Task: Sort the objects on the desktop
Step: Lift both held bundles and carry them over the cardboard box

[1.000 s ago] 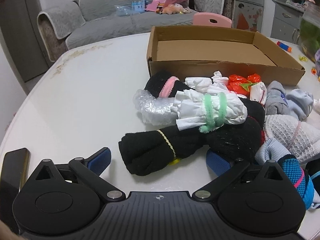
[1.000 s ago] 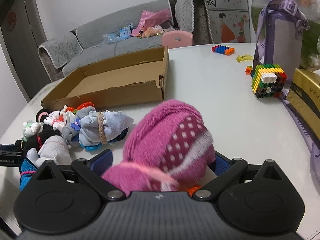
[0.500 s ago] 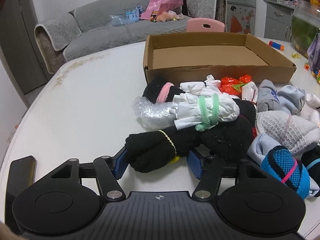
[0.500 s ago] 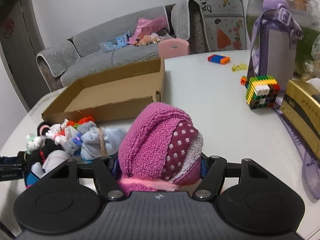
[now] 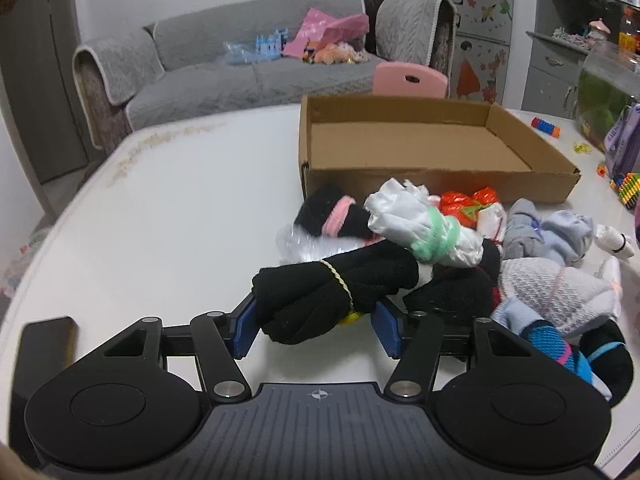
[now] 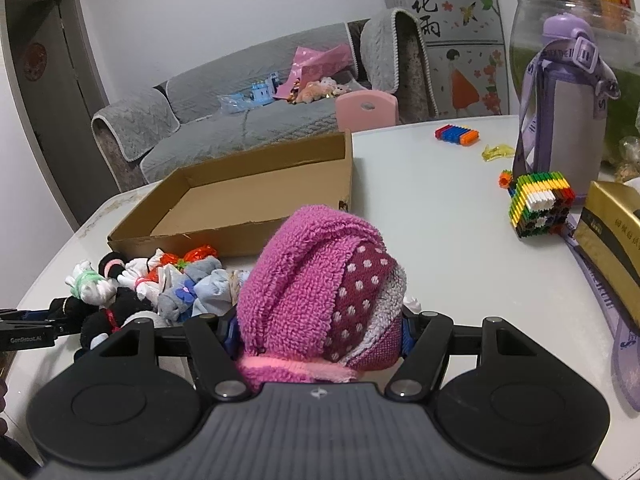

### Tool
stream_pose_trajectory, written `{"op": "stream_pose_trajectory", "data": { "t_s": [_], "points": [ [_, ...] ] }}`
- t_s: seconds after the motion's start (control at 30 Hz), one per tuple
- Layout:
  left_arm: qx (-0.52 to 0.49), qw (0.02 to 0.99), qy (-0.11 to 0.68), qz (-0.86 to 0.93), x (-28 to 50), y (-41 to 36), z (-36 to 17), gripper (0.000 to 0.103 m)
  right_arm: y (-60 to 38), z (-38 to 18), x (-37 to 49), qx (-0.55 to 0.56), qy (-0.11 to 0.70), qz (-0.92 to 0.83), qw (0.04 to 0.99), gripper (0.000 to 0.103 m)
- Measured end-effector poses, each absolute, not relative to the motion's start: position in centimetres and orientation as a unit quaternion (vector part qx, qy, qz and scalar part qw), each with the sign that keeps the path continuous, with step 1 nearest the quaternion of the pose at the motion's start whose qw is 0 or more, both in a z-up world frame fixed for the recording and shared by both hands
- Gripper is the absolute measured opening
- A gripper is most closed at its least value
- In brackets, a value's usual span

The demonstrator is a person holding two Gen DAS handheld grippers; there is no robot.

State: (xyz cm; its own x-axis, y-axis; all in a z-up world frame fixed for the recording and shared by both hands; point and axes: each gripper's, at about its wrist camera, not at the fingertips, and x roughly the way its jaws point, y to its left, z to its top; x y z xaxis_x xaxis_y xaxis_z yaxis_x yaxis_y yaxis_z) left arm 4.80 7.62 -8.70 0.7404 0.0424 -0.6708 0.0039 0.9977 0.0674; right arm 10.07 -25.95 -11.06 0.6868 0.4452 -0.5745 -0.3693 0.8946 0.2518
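Note:
In the left wrist view my left gripper has a rolled black sock bundle, tied with a yellow band, between its blue pads. Its jaws are closing on the bundle, and the pads press its sides. The bundle is tilted up off the white table, with its far end against the sock pile. In the right wrist view my right gripper is shut on a fluffy pink sock bundle with a dotted patch, held above the table. An open cardboard box lies behind the pile with nothing visible inside.
A dark phone lies at the near left table edge. At the right stand a purple bottle, a coloured bead block and a gold box. A pink chair back and a grey sofa are beyond the table.
My left gripper's jaws closed from wide onto the black bundle and lifted its near end. The right jaws tightened on the pink bundle and stayed in place.

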Motion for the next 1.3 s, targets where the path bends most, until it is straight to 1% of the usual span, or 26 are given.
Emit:
{"op": "stream_pose_trajectory", "data": {
  "t_s": [0.33, 0.63, 0.97, 1.3],
  "points": [
    [0.035, 0.951, 0.308, 0.014, 2.0, 7.6, -4.1, 0.064, -25.8, -8.3, 9.1, 0.062, 0.300, 0.242, 0.921, 0.063],
    [0.027, 0.962, 0.270, 0.011, 2.1, 6.9, 1.0, 0.065, -25.8, -4.4, 8.8, 0.053, 0.263, 0.261, 0.927, 0.063],
    [0.052, 0.969, 0.242, -0.001, 5.1, 4.3, 5.3, 0.065, -25.1, 0.0, 11.2, 0.032, 0.219, 0.279, 0.934, 0.063],
    [0.050, 0.969, 0.243, -0.003, 10.8, 2.5, 6.2, 0.065, -23.0, 2.7, 14.2, 0.022, 0.195, 0.304, 0.932, 0.063]
  ]
}}
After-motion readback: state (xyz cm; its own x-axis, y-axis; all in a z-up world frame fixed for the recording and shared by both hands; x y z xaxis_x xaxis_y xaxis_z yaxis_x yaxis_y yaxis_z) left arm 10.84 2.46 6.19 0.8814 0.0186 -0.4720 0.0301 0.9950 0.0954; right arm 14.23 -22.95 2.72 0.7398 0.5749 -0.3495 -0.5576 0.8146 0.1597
